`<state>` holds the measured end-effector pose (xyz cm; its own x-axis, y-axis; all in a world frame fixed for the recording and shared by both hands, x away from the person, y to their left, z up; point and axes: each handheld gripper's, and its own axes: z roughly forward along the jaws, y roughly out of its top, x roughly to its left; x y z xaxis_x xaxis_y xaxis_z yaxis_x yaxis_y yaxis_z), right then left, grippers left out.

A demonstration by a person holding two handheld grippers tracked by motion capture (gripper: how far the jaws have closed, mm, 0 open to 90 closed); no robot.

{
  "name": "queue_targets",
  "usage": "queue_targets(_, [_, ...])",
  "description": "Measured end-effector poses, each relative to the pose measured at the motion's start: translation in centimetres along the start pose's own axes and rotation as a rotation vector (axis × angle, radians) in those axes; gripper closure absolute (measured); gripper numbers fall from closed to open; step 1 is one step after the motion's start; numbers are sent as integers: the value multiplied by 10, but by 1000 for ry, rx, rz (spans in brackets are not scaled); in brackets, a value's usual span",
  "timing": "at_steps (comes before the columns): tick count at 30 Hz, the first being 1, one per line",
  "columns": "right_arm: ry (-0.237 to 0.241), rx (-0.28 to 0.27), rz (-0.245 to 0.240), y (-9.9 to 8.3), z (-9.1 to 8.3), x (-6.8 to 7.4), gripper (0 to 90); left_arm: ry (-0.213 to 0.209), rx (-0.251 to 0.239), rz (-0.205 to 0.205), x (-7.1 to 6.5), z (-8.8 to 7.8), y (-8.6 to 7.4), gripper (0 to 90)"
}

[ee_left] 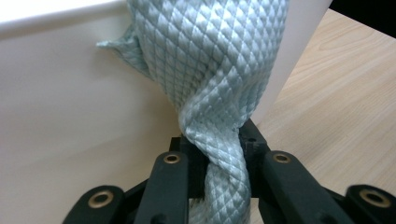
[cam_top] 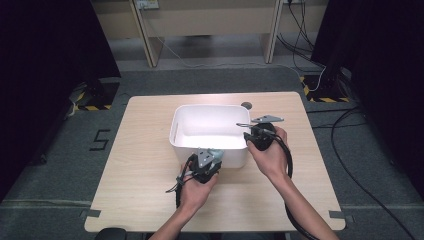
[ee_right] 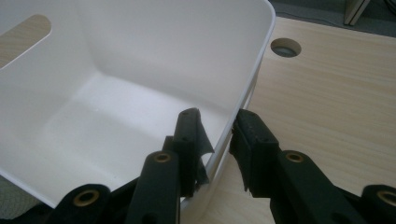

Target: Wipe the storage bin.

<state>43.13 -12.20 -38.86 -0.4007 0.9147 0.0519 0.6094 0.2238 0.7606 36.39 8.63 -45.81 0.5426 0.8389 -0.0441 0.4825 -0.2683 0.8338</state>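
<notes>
While pinched — quilted cloth [ee_left: 219,93] between left claw [ee_left: 217,154] jaws

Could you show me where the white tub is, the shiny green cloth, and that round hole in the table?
white tub [cam_top: 181,131]: high view, left wall.
green cloth [ee_left: 219,70]: left gripper view, quilted middle above the jaws.
round hole [ee_right: 285,47]: right gripper view, its centre, beyond the tub's corner.

I see a light wooden table [cam_top: 145,165] carrying a white plastic bin [cam_top: 186,131] near its middle.
</notes>
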Motion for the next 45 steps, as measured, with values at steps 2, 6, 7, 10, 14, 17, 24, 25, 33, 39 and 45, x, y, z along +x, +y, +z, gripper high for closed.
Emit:
queue_targets(2, [0,0,0,0,0,0,712,1,1,-1,0,1,-1,772])
queue_targets(6, [1,-1,-2,0,0,0,712,2,2,2,0,2,-2,772])
queue_targets(7, [0,-1,-1,0,0,0,712,3,4,1,-1,2,-3,772])
queue_targets(10, [0,0,-2,0,0,0,712,4,2,-2,-1,3,-4,771])
queue_targets(14, [0,-1,0,0,0,0,712,6,7,0,-1,5,-6,771])
queue_targets(17, [1,-2,-1,0,0,0,712,6,11,2,-1,6,-7,770])
queue_targets(24, [1,-2,-2,0,0,0,712,9,24,2,-1,10,-10,771])
queue_targets(25, [0,-1,-1,0,0,0,712,9,27,2,-1,10,-11,771])
queue_targets(33, [0,-1,-2,0,0,0,712,13,37,-3,-2,16,-16,771])
queue_targets(39, [-1,-4,-3,0,0,0,712,19,52,-2,-2,20,-21,771])
queue_targets(45, [-1,-4,-3,0,0,0,712,23,63,-3,-2,25,-26,770])
